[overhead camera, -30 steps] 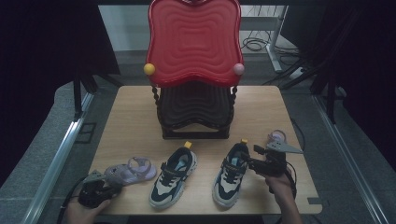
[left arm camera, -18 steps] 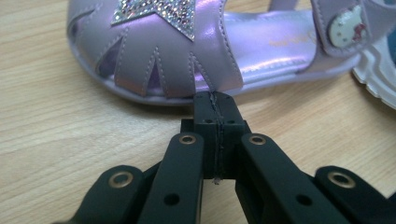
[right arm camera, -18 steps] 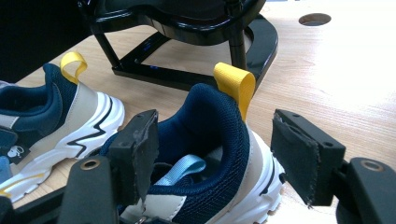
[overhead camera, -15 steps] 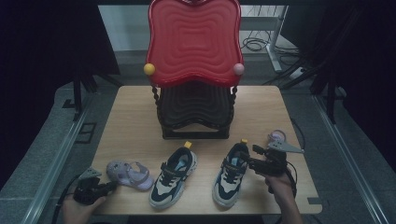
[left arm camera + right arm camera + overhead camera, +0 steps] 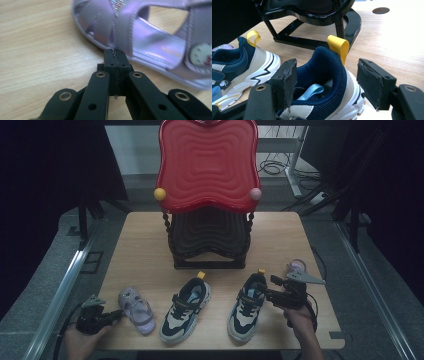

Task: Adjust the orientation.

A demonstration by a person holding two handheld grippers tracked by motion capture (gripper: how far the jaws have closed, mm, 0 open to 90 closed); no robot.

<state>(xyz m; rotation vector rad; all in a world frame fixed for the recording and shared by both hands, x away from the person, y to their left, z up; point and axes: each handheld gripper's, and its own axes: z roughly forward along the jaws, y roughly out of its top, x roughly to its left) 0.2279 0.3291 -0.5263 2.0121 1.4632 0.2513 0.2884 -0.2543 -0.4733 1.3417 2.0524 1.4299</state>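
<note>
1. Two navy sneakers on the table: right gripper [image 5: 325, 85] gapes open around the right sneaker [image 5: 329, 82]; the other sneaker [image 5: 186, 308] sits mid-front
2. Two purple sandals: left gripper [image 5: 115, 56], closed empty, touches the near sandal [image 5: 150, 37]; the second sandal [image 5: 296, 267] lies far right

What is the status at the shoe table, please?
Left tool shut, tip against the shiny lilac sandal. Right tool open around the navy-and-white sneaker's heel. Nothing blocking.
</note>
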